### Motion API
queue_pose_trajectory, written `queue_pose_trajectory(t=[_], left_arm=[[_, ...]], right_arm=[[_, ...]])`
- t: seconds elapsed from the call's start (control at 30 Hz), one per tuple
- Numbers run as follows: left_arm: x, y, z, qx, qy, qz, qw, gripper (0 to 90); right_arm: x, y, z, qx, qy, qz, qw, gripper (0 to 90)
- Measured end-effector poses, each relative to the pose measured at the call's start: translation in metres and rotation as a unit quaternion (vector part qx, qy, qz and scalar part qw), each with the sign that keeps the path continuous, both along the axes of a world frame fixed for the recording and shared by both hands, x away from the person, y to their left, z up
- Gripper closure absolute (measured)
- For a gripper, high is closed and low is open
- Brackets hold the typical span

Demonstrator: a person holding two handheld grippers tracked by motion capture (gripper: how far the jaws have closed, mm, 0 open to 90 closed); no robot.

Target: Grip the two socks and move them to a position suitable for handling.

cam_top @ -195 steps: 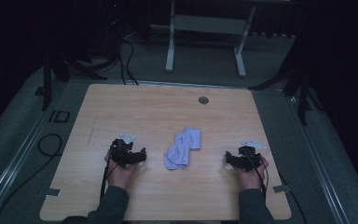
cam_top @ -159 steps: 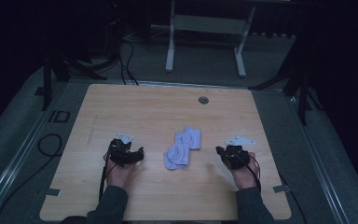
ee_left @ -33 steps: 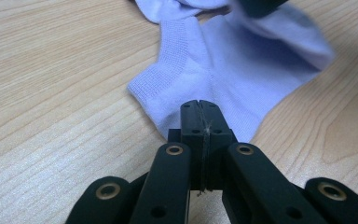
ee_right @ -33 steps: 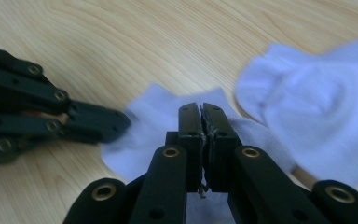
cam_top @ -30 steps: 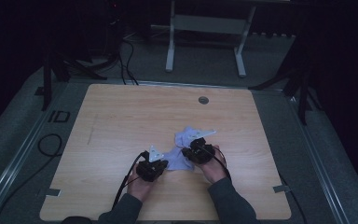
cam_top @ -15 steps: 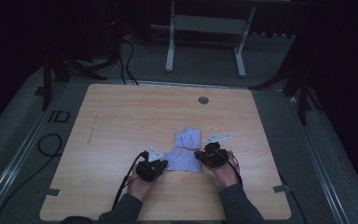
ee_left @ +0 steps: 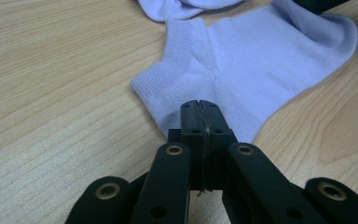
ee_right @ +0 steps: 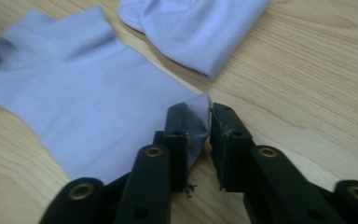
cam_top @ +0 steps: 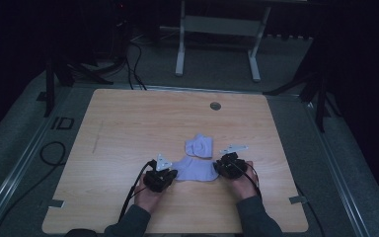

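On the wooden table [cam_top: 128,128], two lilac socks — I work the nearer one from both ends.

Flat sock [cam_top: 195,171] lies stretched between my grippers near the front edge, the second sock [cam_top: 200,145] crumpled just behind it, touching. My left gripper [ee_left: 199,109] is clamped tight on the heel edge by the cuff. My right gripper [ee_right: 198,122] has just been opening — its jaws stand slightly apart, the toe edge between them and lying against one pad.

near sock [cam_top: 195,171] laid between left gripper [cam_top: 167,177] and right gripper [cam_top: 223,167] | second sock [cam_top: 200,146] set just beyond | both on table [cam_top: 128,128]
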State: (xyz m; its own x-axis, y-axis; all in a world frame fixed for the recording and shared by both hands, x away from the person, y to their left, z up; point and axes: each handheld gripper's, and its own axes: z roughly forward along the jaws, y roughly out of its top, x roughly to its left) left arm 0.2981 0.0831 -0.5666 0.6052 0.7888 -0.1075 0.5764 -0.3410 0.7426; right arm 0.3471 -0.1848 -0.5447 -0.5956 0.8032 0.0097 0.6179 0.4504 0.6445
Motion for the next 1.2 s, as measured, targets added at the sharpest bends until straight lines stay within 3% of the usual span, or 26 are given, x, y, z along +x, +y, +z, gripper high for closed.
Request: queue_pose_trajectory(t=[0.23,0.43,0.7,0.9,1.2], left_arm=[[0.000,0.001,0.000,-0.001,0.004,-0.001,1.0000,89.7],[-0.001,0.004,0.001,-0.002,0.008,0.000,1.0000,89.7],[-0.004,0.011,0.002,-0.005,0.019,0.005,0.9998,89.4],[-0.008,0.013,0.004,0.006,0.026,0.003,0.9996,89.3],[-0.009,0.012,0.004,0.007,0.024,0.004,0.9997,89.3]], right_arm=[[-0.002,-0.004,-0.002,-0.027,-0.007,-0.006,0.9996,68.6],[-0.003,-0.012,-0.003,-0.034,-0.007,-0.016,0.9993,66.3],[-0.004,-0.016,-0.004,-0.034,-0.009,-0.016,0.9992,64.6],[-0.004,-0.015,-0.005,-0.026,-0.006,-0.012,0.9996,64.7],[-0.003,-0.015,-0.005,-0.021,-0.004,-0.010,0.9997,64.1]])
